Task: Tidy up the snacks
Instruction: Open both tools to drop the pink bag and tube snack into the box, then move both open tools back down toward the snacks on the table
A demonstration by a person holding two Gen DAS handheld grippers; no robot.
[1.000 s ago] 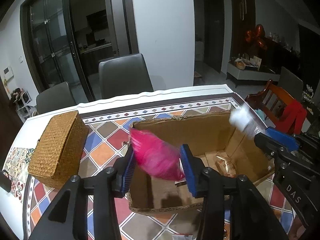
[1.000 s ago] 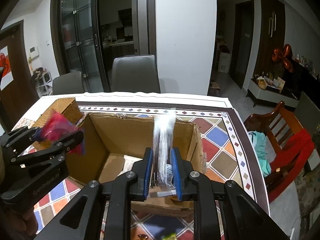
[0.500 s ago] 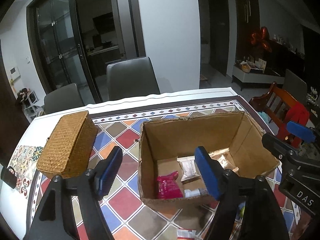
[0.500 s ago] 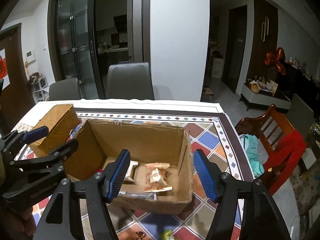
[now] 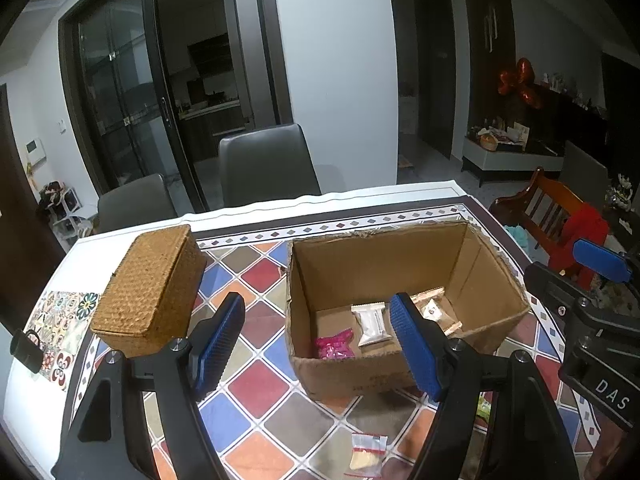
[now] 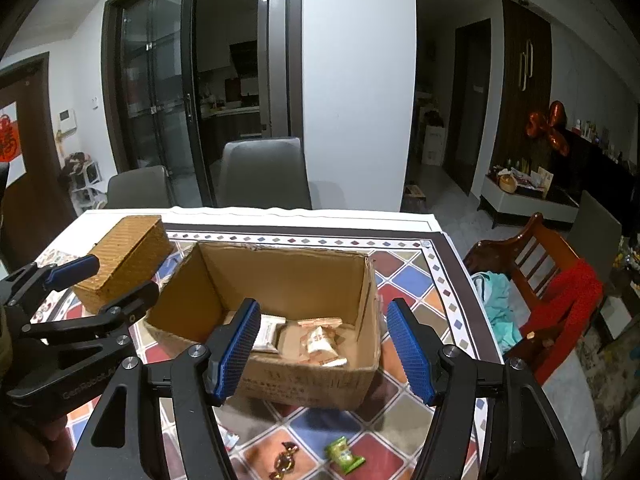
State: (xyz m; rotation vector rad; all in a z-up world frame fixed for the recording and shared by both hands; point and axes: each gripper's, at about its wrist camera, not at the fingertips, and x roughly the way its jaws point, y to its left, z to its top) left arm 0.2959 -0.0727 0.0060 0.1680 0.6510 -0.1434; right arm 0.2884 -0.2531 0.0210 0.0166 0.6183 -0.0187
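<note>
An open cardboard box [image 5: 496, 276] [image 6: 312, 392] stands on the tiled tablecloth. Inside lie a pink snack packet [image 5: 334, 344], a clear white packet [image 5: 372, 320] [image 6: 267, 332] and beige wrapped snacks [image 5: 434, 308] [image 6: 320, 340]. My left gripper [image 5: 320, 344] hovers open and empty above the box's near left corner. My right gripper [image 6: 324, 354] hangs open and empty over the box's near wall. On the cloth in front of the box lie a small clear bag [image 5: 368, 450], a green candy [image 6: 343, 454] and a brown wrapped candy [image 6: 285, 458].
A woven lidded basket [image 5: 150, 286] [image 6: 126, 256] sits left of the box. Grey chairs [image 5: 266, 166] stand behind the table, and a wooden chair with red cloth [image 6: 560, 300] at the right. The table's far edge [image 6: 300, 216] is white.
Both grippers opened and let go: the pink packet and the clear packet dropped into the box. Both grippers then drew back and rose, so the box looks smaller.
</note>
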